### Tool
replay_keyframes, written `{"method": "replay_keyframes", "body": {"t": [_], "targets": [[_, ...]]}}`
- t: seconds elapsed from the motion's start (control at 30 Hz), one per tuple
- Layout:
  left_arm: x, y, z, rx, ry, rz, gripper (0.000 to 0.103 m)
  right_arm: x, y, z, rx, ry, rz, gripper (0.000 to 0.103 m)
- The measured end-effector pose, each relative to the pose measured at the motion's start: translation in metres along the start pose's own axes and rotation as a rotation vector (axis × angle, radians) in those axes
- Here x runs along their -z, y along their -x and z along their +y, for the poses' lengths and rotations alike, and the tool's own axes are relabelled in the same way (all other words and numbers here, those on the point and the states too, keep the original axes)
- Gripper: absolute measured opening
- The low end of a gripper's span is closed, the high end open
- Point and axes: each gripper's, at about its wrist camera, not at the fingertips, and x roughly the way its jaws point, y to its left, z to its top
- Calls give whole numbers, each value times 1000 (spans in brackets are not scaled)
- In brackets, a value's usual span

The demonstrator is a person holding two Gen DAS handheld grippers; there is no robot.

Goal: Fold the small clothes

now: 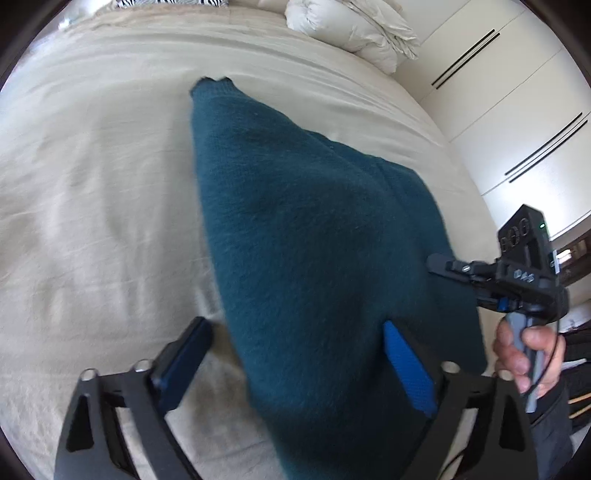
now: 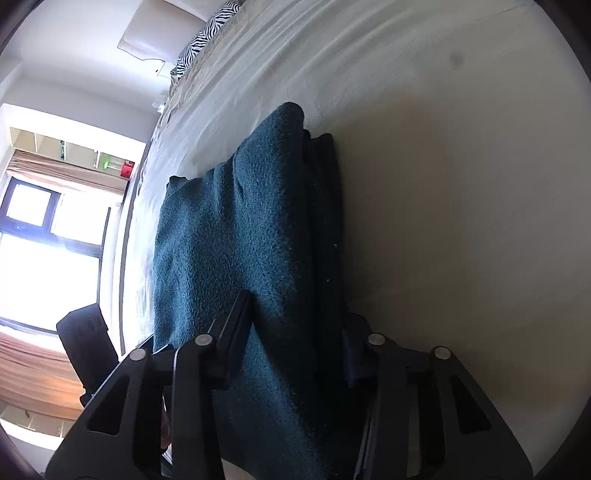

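**Teal knit held at one edge on the bed**

Nearest in the left wrist view, the left gripper (image 1: 295, 365) stands with its jaws spread wide; the near end of the teal knit garment (image 1: 306, 236) runs up between its blue pads (image 1: 408, 369), lying against the right one while the left pad stands clear of the cloth, so nothing is clamped; just beyond to the right, a hand (image 1: 524, 354) grips the handle of the right gripper (image 1: 439, 267), whose fingers reach the garment's right edge; in the right wrist view the right gripper (image 2: 295, 339) has its jaws drawn in on the folded thickness of the garment (image 2: 243, 240), one finger on top of the cloth and the other against its stacked edge; the garment lies in layers on the beige bedspread (image 1: 92, 184), stretching away to a narrow far end; further back sit a white bundled duvet (image 1: 354, 29) and a zebra-print pillow (image 2: 207, 37); beyond are white wardrobe doors (image 1: 517, 92) and a bright window (image 2: 40, 258).
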Motion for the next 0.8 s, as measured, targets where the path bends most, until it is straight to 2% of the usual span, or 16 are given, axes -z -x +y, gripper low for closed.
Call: {"method": "replay_keyframes", "body": {"t": [0.03,0.13,0.23,0.4,0.5,0.57,0.7,0.8], "targets": [[-2,-1,1,26,16,9,75,0,0,-1,7,-1,2,34],[-8,-5,0,23,49,25,65,-1,-3,4,47,16,2,32],[-10,-7,-7,4,43,34,59,0,-5,18,123,58,-6,28],[-15,-5,-17,-17,32,32,47,11,-7,60,329,206,-47,22],[-11,9,-21,-27,7,11,42,20,-4,85,435,288,-82,20],[-5,23,-27,-44,-20,-12,41,28,2,102,472,339,-108,19],[17,65,-28,-47,-56,-67,41,56,20,141,487,420,-149,19],[41,103,-22,-61,-81,-93,41,86,34,168,445,456,-176,19]]}}
